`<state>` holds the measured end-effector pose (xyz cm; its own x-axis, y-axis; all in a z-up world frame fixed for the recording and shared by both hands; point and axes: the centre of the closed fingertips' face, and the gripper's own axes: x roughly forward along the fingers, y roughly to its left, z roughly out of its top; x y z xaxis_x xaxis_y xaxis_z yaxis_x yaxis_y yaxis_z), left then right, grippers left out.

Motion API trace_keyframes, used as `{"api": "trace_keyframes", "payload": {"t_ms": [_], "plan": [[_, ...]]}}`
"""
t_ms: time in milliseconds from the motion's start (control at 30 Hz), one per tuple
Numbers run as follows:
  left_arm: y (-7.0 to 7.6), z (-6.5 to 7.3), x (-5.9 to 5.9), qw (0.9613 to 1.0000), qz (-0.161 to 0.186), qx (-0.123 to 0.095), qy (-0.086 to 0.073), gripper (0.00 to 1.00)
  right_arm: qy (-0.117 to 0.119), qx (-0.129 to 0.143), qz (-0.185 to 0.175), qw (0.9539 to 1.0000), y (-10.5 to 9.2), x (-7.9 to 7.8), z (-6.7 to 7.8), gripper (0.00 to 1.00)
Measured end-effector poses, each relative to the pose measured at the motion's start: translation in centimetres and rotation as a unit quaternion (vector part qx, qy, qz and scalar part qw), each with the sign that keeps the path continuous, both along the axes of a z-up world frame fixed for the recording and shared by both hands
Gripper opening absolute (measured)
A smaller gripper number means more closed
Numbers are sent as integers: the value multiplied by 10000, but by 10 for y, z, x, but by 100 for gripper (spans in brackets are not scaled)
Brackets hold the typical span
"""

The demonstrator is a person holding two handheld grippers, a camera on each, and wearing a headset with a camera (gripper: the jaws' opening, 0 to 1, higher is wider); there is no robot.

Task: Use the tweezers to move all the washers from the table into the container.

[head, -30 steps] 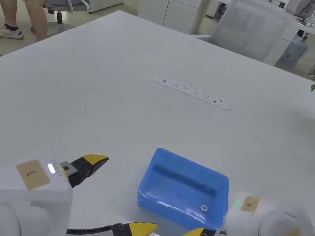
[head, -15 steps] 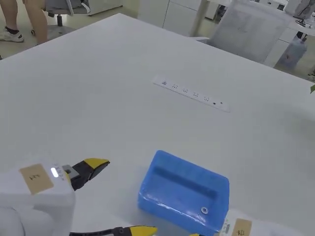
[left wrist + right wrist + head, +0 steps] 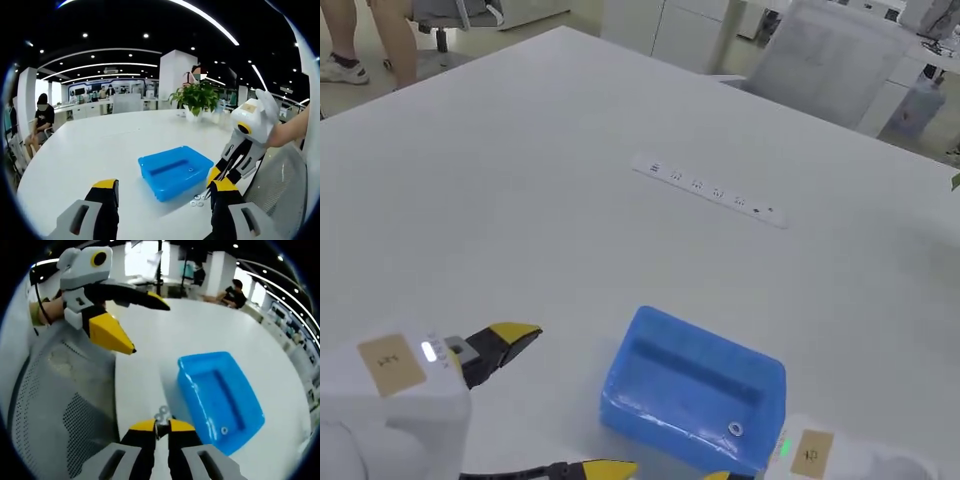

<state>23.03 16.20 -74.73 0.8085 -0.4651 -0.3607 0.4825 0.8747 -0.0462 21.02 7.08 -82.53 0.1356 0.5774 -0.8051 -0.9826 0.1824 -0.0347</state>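
Right claw (image 3: 161, 427) sits lower in the head view than before, clamped on tweezers (image 3: 160, 424) over loose washers (image 3: 162, 414) beside the container (image 3: 650, 420), one washer (image 3: 735, 429) already inside; left claw (image 3: 558, 402) apart, empty; risk: thin tips flick a washer off the worktop (image 3: 570, 200) edge.

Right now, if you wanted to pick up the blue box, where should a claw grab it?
Probably the rim of the box: come down from above and pinch one wall, one jaw inside, one outside. It sits flat, open on top, with upright walls, so the rim is the easiest edge. The open left claw is already beside one short end.
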Motion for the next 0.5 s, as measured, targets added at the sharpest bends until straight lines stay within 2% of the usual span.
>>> {"api": "trace_keyframes", "payload": {"t_ms": [167, 467, 500], "plan": [[0, 0, 0, 10000, 2, -7, 1, 75, 5, -26, 67, 10000, 2, 1, -2, 4], [0, 0, 0, 10000, 9, -12, -2, 75, 20, 110, 18, 9999, 5, 5, -1, 3], [0, 0, 0, 10000, 9, -17, -2, 75, -59, 106, 2, 9999, 4, 6, 0, 3]]}}
